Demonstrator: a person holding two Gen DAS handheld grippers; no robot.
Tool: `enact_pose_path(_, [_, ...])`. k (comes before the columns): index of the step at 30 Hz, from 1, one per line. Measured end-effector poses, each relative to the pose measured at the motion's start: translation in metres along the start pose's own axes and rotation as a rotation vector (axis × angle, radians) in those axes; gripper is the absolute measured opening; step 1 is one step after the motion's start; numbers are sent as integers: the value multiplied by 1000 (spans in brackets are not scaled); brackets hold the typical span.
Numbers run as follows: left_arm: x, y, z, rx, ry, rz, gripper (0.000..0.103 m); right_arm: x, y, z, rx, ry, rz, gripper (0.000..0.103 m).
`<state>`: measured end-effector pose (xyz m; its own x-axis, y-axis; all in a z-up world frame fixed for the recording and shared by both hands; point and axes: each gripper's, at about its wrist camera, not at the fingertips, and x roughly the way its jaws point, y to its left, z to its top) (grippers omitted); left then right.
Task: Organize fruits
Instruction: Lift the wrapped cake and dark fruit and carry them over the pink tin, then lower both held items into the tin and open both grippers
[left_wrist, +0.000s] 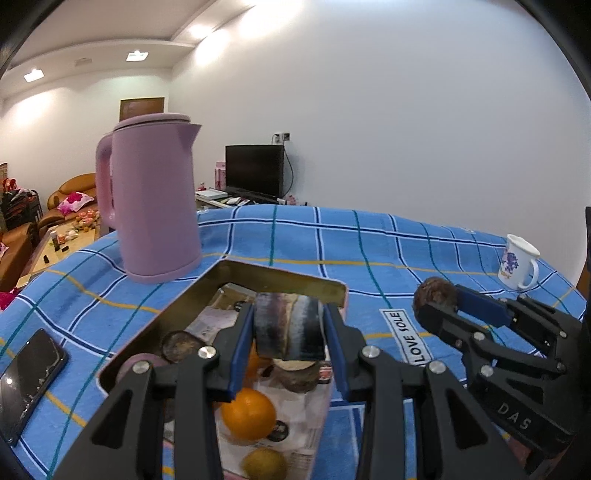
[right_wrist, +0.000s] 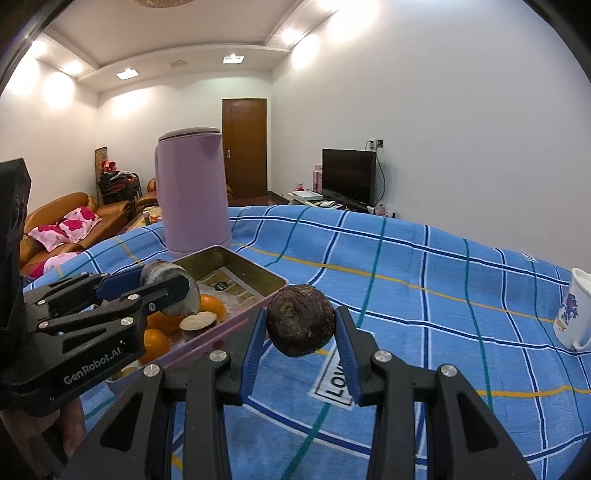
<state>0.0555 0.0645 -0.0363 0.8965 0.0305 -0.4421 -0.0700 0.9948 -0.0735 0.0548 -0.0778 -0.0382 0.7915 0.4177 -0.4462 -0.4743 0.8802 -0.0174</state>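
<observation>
Both grippers are up over the blue checked cloth (right_wrist: 424, 295) right now: the left gripper (left_wrist: 288, 332) has its blue pads clamped on a grey cut chunk (left_wrist: 288, 326) (striped on its flat face, hard to name), holding it above the tin tray (left_wrist: 280, 282). In that tray lie an orange (left_wrist: 248, 413), a yellowish fruit (left_wrist: 264, 463) and a pale slice (right_wrist: 197, 320). Off to the tray's side the right gripper (right_wrist: 301, 325) is closed narrow on a dark brown round fruit (right_wrist: 300, 321), clear of the cloth, with the pink kettle (left_wrist: 155, 199) behind the tray and a white mug (left_wrist: 519, 262) at the far edge
</observation>
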Motion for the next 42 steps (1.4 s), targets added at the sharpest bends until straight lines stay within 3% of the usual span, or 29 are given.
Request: enact_pose_path(42, [-18, 64, -2, -45, 12, 126, 39, 16, 65, 7, -86, 4, 114, 40])
